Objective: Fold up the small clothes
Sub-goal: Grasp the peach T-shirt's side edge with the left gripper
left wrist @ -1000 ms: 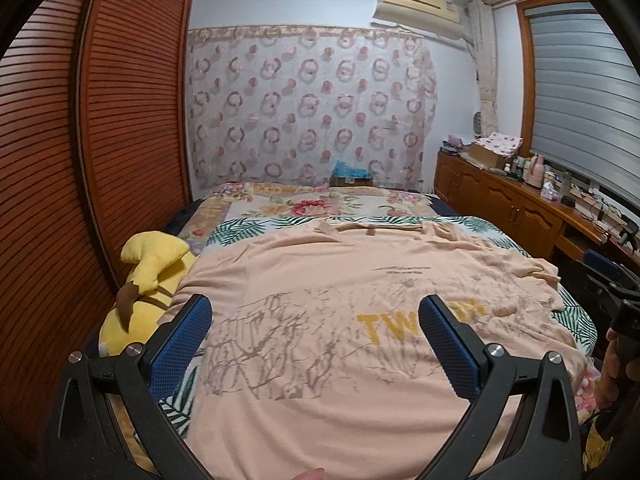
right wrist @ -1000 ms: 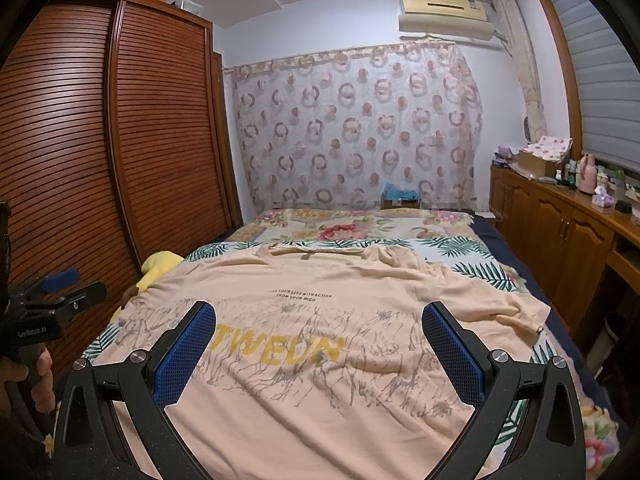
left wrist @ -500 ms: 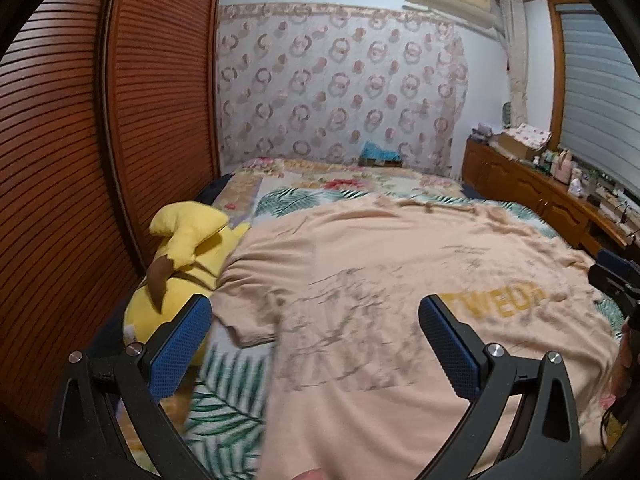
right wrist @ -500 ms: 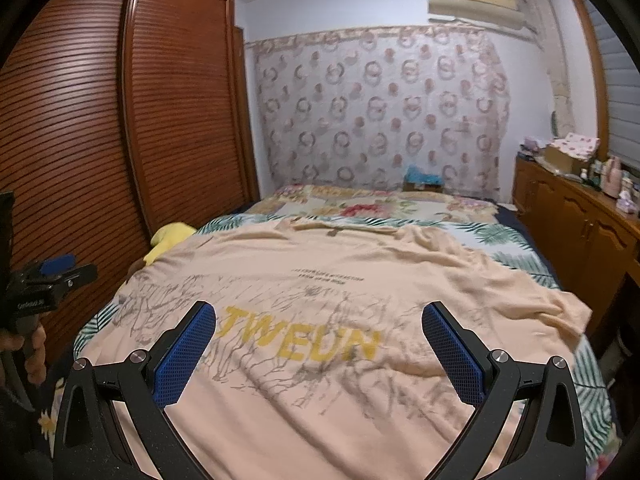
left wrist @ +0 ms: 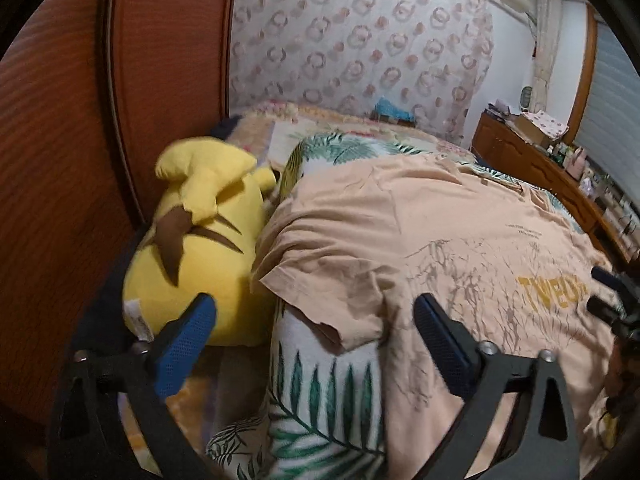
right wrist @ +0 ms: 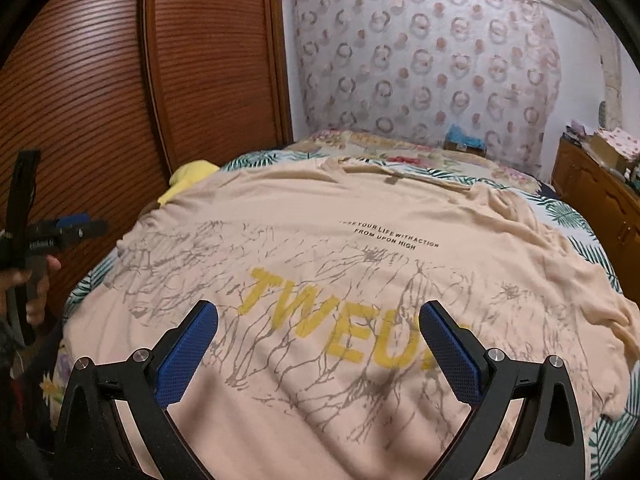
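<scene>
A peach T-shirt [right wrist: 360,248] with yellow "TWEUN" lettering lies spread flat, front up, on the bed. In the left wrist view its left sleeve [left wrist: 320,280] hangs over the bed's left side. My left gripper [left wrist: 314,324] is open and empty, just short of that sleeve's hem. My right gripper [right wrist: 318,336] is open and empty, low over the shirt's lower front by the lettering. Each gripper shows at the edge of the other's view, the left one in the right wrist view [right wrist: 76,228] and the right one in the left wrist view [left wrist: 612,300].
A yellow plush toy [left wrist: 200,240] lies between the bed's left side and the brown slatted wardrobe doors [right wrist: 120,92]. A leaf-print bedspread [left wrist: 320,392] covers the bed. A wooden cabinet [left wrist: 536,172] with clutter runs along the right wall. A patterned curtain [right wrist: 424,64] hangs behind.
My left gripper has swung left and lower, from over the shirt's middle to its left sleeve by the plush toy. My right gripper has moved lower and closer over the lettering.
</scene>
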Tool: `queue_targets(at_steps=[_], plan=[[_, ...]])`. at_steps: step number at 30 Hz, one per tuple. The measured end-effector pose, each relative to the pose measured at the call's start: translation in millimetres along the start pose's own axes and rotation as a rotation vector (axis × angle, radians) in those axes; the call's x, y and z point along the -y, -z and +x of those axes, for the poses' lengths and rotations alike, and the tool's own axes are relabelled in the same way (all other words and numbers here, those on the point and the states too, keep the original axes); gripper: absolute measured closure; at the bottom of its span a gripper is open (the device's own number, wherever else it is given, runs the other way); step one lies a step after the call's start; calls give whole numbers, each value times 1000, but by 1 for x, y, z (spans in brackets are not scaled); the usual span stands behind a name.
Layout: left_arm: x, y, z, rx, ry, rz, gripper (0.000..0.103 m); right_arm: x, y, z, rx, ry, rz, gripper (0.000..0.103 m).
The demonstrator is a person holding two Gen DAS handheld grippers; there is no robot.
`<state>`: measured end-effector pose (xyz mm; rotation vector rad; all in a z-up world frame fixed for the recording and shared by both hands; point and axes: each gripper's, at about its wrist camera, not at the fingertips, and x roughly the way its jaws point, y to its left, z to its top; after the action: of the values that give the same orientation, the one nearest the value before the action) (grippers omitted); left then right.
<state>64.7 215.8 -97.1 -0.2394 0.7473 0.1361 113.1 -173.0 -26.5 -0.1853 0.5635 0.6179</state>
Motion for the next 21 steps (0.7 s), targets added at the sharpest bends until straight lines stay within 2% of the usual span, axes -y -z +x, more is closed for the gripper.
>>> queue_targets(at_steps=[2, 7, 8, 10, 13, 17, 19, 21], plan=[[-7, -3, 10, -25, 29, -17, 18, 5, -4, 1, -15, 3, -12, 2], [-21, -15, 37, -106, 53, -58, 28, -4, -11, 12, -32, 15, -44, 2], [-22, -16, 42, -122, 64, -62, 36, -5, -10, 15, -35, 13, -44, 2], [-24, -18, 55, -173, 89, -66, 44, -5, -10, 16, -35, 5, -35, 2], [-26, -18, 63, -206, 92, -82, 47, -3, -8, 15, -32, -2, -13, 2], [-24, -20, 57, -186, 96, -55, 79, -2, -7, 16, -34, -10, -3, 2], [-15, -22, 53, -176, 61, 1, 92, -4, -7, 15, -29, -7, -7, 2], [-4, -24, 50, -171, 6, 88, 97, -4, -6, 15, -26, -1, -8, 2]])
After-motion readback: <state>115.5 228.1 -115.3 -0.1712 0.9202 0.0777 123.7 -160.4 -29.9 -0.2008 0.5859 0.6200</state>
